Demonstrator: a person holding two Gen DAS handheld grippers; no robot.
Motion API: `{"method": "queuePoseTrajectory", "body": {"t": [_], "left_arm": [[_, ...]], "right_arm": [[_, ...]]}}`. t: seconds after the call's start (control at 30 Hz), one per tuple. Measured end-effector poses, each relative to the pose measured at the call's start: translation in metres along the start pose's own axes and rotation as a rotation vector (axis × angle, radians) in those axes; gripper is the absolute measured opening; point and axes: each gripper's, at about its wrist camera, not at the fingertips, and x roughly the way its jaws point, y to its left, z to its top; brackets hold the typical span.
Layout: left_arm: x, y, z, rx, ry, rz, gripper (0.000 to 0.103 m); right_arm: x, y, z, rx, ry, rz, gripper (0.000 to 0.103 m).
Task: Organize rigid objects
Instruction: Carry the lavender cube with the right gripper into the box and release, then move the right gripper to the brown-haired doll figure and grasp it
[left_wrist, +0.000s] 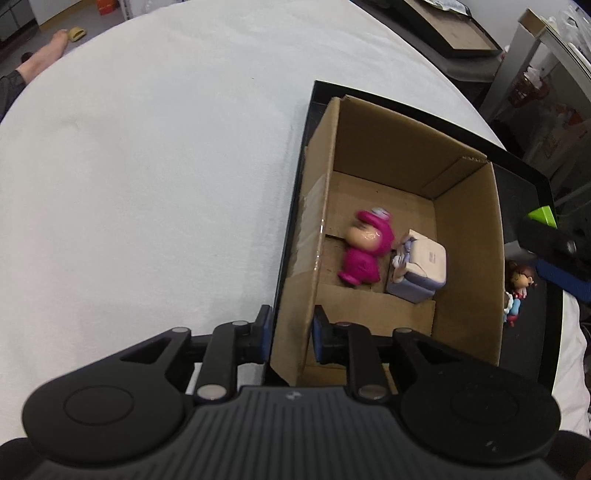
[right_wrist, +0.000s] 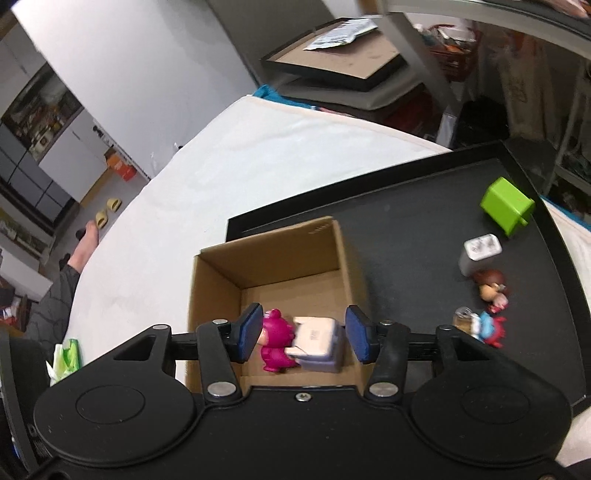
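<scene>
Cardboard box (right_wrist: 280, 266) on black tray (right_wrist: 424, 206) atop white tablecloth (left_wrist: 147, 166).

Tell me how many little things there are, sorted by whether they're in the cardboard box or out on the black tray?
In the box: 2, the pink figure and the pale lilac block.
On the tray: 4, the green cube, the white charger, the brown-haired figure and the blue and red figure.
Total: 6.

White-covered bed (right_wrist: 229, 155), black tray (right_wrist: 413, 206) on it, green-white packet (right_wrist: 66, 358) at edge
</scene>
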Motion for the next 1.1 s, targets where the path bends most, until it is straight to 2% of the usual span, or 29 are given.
{"method": "queuePoseTrajectory", "body": {"t": [0.03,0.1,0.17,0.3,0.4,0.53,0.6,0.67,1.1], "left_arm": [[-0.001,0.0,-0.001,-0.009,-0.003,0.009,0.025],[-0.004,0.0,-0.004,-0.012,-0.013,0.033,0.037],[-0.006,-0.003,-0.007,-0.003,-0.026,0.056,0.044],[-0.008,-0.006,-0.01,-0.007,-0.021,0.07,0.054],[-0.009,-0.009,-0.012,-0.02,-0.018,0.092,0.055],[-0.013,-0.014,-0.013,-0.022,-0.019,0.113,0.056],[-0.015,-0.019,-0.014,-0.018,-0.021,0.12,0.066],[-0.017,-0.024,-0.015,-0.009,-0.035,0.129,0.07],[-0.012,-0.047,-0.016,0.041,-0.036,0.194,0.072]], "right_arm": [[-0.002,-0.005,-0.001,0.005,-0.003,-0.005,0.05],[-0.007,-0.017,-0.003,0.023,-0.009,-0.012,0.05],[-0.012,-0.029,-0.004,0.036,-0.015,-0.021,0.05],[-0.021,-0.052,-0.007,0.057,-0.035,-0.043,0.056],[-0.023,-0.066,-0.009,0.077,-0.036,-0.046,0.057],[-0.022,-0.082,-0.009,0.098,-0.039,-0.059,0.065],[-0.021,-0.09,-0.009,0.11,-0.042,-0.071,0.066],[-0.018,-0.099,-0.01,0.133,-0.039,-0.077,0.066],[0.018,-0.141,-0.013,0.196,-0.015,-0.135,0.065]]}}
